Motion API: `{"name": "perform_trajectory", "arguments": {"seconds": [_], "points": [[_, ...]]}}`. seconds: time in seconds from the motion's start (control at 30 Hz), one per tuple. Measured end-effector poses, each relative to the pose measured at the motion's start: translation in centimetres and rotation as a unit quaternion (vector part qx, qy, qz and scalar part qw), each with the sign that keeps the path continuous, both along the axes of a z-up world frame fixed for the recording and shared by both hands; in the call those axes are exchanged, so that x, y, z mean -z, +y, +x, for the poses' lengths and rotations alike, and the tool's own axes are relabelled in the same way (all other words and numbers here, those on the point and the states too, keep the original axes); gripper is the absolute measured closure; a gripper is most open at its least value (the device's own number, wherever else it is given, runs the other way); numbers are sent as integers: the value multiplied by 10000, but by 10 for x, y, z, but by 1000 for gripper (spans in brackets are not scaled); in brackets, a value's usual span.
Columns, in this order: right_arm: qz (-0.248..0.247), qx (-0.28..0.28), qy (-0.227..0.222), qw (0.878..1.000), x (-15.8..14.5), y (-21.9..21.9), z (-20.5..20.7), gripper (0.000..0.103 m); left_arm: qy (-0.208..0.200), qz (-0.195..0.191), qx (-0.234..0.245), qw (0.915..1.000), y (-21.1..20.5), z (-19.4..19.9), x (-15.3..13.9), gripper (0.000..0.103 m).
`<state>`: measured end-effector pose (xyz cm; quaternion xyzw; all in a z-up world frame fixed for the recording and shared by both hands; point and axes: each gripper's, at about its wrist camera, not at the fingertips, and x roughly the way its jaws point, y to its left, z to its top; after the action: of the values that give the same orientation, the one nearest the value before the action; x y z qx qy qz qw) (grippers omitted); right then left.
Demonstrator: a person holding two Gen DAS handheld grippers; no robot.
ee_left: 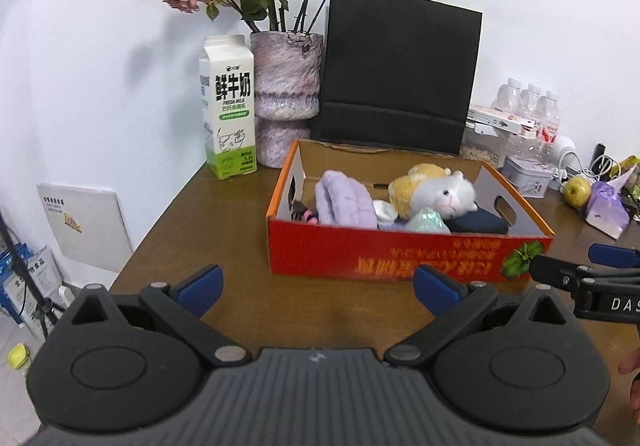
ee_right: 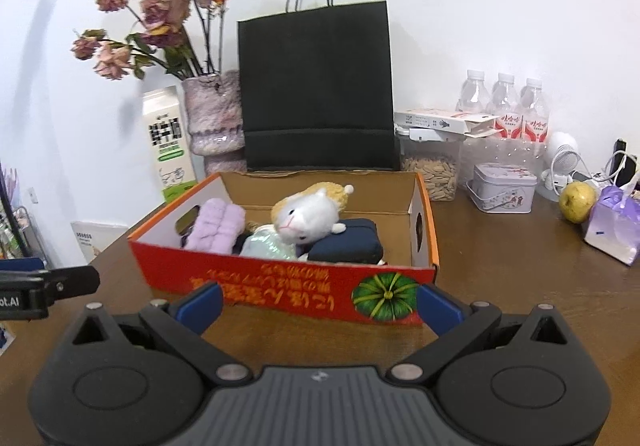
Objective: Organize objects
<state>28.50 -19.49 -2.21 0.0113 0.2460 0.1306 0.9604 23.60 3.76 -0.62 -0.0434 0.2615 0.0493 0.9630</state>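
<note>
left gripper (ee_left: 318,288): hovering wide, holding nothing
right gripper (ee_right: 320,304): hovering wide, holding nothing
box (ee_right: 280,282): sitting just ahead, already full
tip: probably approaching from above, gripping the soft toy (ee_right: 308,220) centrally

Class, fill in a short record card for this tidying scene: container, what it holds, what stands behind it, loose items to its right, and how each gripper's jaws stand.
container: red cardboard box on the brown table
contents: plush toy, lilac fuzzy item, navy pouch
behind: black paper bag, vase of dried roses, milk carton
right of box: tin, pear
left gripper: jaws open, empty
right gripper: jaws open, empty
</note>
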Motion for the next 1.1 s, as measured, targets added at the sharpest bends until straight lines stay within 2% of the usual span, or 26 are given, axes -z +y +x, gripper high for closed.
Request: {"name": "perform_trajectory", "arguments": {"seconds": [0.6,0.87,1.1], "points": [[54,-25,-97,9999,-15,-18,-126,0,48,62,56,10000,-26,-121,-9,0],[51,4,-150,9999,-15,-25,-158,0,62,29,98,9999,-35,-148,-7,0],[27,18,-164,9999,-16,-27,-165,0,73,3,123,9999,-38,-155,-6,0]]}}
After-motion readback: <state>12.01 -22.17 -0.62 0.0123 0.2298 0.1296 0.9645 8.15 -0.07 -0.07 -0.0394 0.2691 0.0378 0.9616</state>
